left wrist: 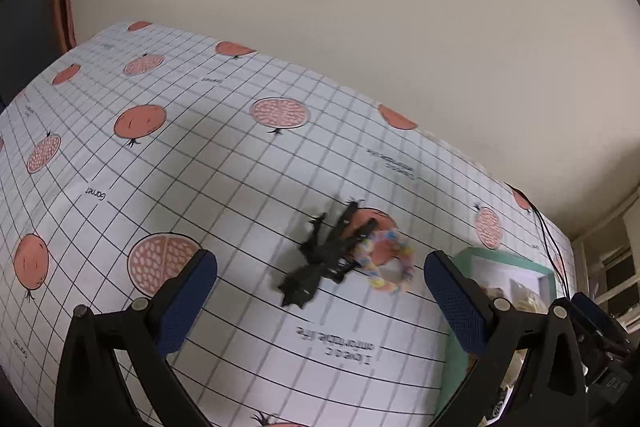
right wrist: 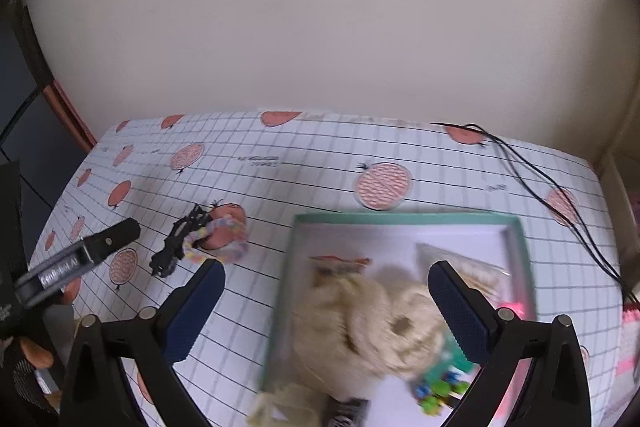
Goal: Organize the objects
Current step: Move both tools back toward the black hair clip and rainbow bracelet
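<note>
L gripper [left wrist: 320, 291] jaws spread wide, nothing between them, above the worktop [left wrist: 168, 163]. Black hair clips [left wrist: 324, 255] lie touching a pastel scrunchie [left wrist: 390, 259] at its 9 o'clock. R gripper [right wrist: 326, 307] jaws spread too, empty, over the green-rimmed box [right wrist: 408, 218] w/ cream scrunchies [right wrist: 376, 323] inside; clips + pastel scrunchie at box's 9 o'clock, apart from it

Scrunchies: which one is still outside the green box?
The pastel multicolour scrunchie, lying on the tablecloth against the black hair clips. The fluffy cream scrunchies are already inside the green box.
</note>
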Motion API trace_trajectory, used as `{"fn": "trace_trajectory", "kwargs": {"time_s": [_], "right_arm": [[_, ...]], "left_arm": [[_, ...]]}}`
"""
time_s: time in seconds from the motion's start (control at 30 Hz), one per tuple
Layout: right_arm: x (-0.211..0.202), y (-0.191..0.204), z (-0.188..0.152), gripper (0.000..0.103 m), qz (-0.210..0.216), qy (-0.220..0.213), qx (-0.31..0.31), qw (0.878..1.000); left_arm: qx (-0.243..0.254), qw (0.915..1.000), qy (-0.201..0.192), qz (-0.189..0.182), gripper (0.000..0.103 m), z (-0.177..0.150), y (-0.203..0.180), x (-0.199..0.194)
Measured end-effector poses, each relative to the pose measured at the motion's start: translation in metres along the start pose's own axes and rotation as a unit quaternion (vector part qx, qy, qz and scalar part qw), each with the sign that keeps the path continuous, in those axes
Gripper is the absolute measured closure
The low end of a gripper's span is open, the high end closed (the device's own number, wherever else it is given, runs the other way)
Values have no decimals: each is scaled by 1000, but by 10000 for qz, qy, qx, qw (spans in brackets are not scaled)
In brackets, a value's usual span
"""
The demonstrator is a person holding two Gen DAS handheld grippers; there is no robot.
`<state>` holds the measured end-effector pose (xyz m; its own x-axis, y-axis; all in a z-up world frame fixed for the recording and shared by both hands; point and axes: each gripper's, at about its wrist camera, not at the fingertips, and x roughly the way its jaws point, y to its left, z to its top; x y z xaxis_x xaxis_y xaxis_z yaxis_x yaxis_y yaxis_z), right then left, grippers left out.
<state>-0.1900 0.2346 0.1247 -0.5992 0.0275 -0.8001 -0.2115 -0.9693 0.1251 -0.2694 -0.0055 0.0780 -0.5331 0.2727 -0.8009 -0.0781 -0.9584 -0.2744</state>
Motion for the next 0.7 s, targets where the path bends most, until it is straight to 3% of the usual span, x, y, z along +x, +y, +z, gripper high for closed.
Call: {"fn": "trace_trajectory", "kwargs": {"time_s": [0.37,0.7], "right_arm": [[43,63,12,3,285,240,-709,9968],[89,102,-1,17,370,618,-1128,9910]], "left_arm": [[-362,9991,114,211,0,10,33,28],[-590,9980,161,178,4,14,55,37]]}}
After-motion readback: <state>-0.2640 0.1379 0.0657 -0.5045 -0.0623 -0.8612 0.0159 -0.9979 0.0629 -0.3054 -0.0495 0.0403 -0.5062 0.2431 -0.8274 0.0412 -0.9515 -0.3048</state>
